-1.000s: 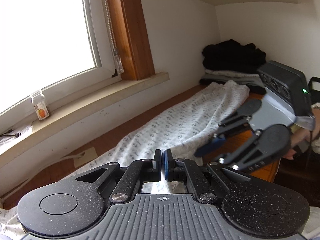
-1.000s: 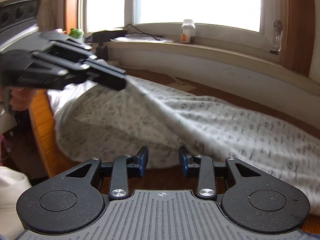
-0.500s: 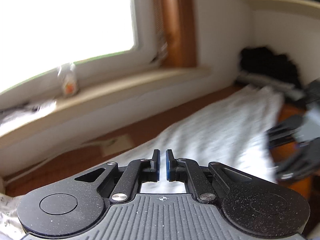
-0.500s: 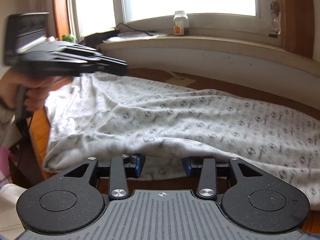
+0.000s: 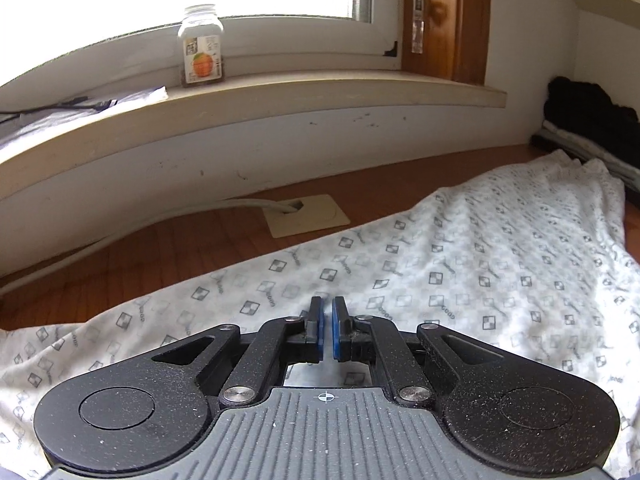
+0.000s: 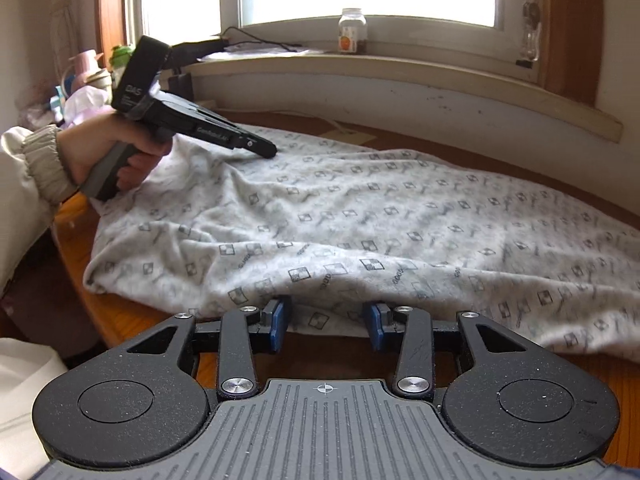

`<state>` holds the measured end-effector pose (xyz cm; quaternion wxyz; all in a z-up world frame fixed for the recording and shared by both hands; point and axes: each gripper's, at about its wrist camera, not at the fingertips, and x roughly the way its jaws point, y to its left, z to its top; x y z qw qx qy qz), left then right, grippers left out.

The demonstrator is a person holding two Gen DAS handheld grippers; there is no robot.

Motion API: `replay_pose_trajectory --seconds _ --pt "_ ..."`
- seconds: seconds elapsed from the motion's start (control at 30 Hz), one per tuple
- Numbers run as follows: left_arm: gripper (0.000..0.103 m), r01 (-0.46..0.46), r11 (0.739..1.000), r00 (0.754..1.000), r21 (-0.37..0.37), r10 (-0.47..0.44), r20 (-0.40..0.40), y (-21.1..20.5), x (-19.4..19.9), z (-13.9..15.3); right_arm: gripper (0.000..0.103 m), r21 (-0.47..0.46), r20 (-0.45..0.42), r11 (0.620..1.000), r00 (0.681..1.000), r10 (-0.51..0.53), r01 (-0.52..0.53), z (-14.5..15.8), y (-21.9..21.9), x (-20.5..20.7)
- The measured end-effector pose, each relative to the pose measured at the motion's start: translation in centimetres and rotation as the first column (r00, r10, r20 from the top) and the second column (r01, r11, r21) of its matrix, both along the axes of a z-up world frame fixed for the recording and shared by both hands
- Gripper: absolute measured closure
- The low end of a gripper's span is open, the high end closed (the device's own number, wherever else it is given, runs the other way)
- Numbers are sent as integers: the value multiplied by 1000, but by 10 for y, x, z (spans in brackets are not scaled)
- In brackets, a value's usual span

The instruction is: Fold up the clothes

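**Clerk:** Moved since a second ago: left gripper (image 6: 267, 152), which swung away from the right gripper (image 6: 327, 326), toward the window side of the garment, and dropped lower. It now hangs low over the cloth, its tips at or just above the surface; contact cannot be confirmed. Right gripper has barely shifted.

**Checker:** Largest item first, please.

**Clerk:** Item one, wooden table (image 6: 132, 320), under both grippers. Item two, printed white garment (image 6: 360, 216), spread flat and long across the table, ahead of both grippers, its near hem lying right at the right gripper's fingertips. Item three, folded dark clothes (image 5: 588, 116), stacked far ahead and to the right of the left gripper, just past the garment's far end. Item four, small bottle (image 5: 202, 54) on the sill, ahead and above.

**Checker:** State of the tongs?

**Clerk:** Left gripper (image 5: 326, 320): jaws drawn almost together with only a sliver between the blue pads, nothing held. Right gripper: jaws part open, straddling the hem; the cloth edge drapes over the fingertips, but the pads do not pinch it.

**Checker:** Meaning for the fold?

**Clerk:** Judged only: the hands have spread to separate stations along the garment, so a lengthwise fold looks about to begin. No fold is made yet. Left jaws would need to open before taking any cloth.
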<state>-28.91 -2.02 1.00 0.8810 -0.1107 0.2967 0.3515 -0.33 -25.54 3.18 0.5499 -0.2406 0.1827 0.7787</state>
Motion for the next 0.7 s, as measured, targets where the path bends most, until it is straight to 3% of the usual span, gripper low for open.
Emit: replay_pose_trajectory --seconds 0.17,0.27,0.7 --pt "97 1 1000 1000 21 -1 -21 -1 4 0 63 27 35 999 999 -19 18 1 11 -4" --pt "97 2 1000 1000 19 -2 -19 0 3 0 63 35 1 998 999 -48 47 -2 16 6" --pt "97 1 1000 1000 19 -1 -19 1 3 -2 63 43 -28 998 999 -44 46 -4 -28 17"
